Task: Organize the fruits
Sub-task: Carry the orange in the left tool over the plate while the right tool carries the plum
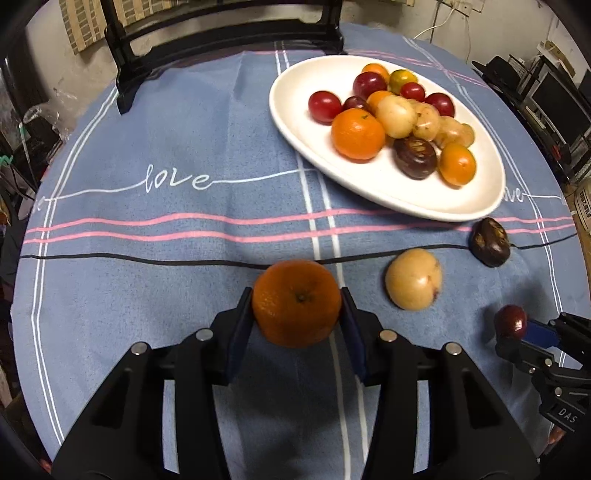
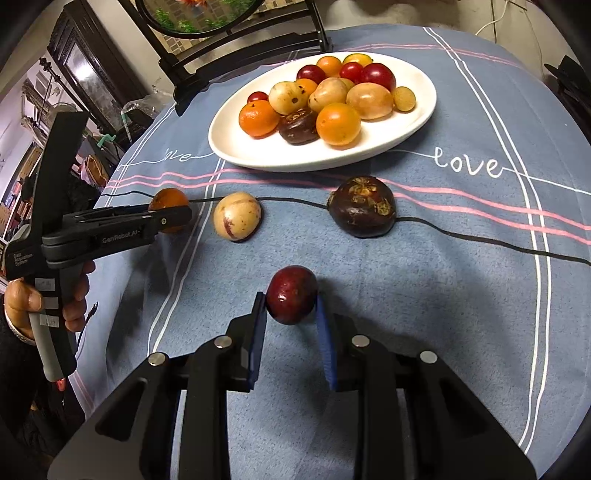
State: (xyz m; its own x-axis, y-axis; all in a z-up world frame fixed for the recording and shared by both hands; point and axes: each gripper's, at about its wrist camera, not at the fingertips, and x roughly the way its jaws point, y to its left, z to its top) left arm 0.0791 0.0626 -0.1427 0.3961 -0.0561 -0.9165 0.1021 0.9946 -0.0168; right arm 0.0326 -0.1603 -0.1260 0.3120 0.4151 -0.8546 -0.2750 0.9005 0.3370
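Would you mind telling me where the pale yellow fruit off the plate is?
In the right wrist view, the pale yellow fruit lies on the tablecloth between the orange and the dark brown fruit.

Dark chair (image 1: 221, 40), pale wall (image 1: 388, 14), cluttered shelves (image 1: 546, 85) beyond.

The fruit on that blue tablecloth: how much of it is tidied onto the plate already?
Most of it: the white plate already holds a heap of fruit. In hand now are an orange between the left gripper's fingers and a red plum in the right gripper. Left on the cloth are a yellow fruit and a dark brown fruit.
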